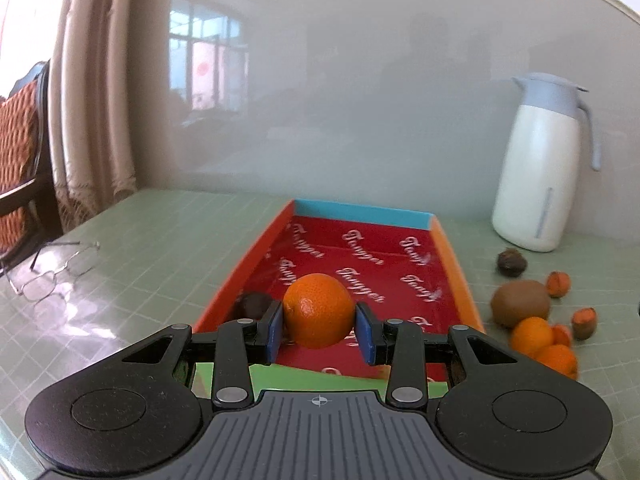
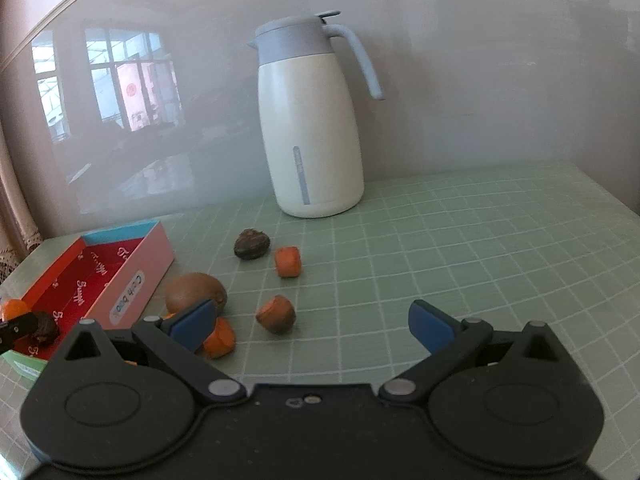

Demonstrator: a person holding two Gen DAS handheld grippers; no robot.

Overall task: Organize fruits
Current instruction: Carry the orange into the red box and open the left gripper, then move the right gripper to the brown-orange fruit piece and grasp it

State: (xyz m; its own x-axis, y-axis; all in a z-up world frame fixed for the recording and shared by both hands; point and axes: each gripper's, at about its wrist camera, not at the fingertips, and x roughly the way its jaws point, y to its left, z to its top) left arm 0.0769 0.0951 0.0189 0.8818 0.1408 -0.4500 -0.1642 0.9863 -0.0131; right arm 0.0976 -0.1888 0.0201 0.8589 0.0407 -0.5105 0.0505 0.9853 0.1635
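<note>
While the left gripper [image 1: 320,326] clamps its fingers on an orange [image 1: 319,310] above the red tray [image 1: 424,276], frame centre, the right gripper [image 2: 312,326] gapes wide, empty.

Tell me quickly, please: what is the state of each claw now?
Left claw: closed on the orange, over the red box.
Right claw: open, holding nothing, above the table.

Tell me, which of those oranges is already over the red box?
The orange pinched between the left gripper's blue pads. It sits over the red box; the other oranges lie on the green table beside the kiwi.
</note>
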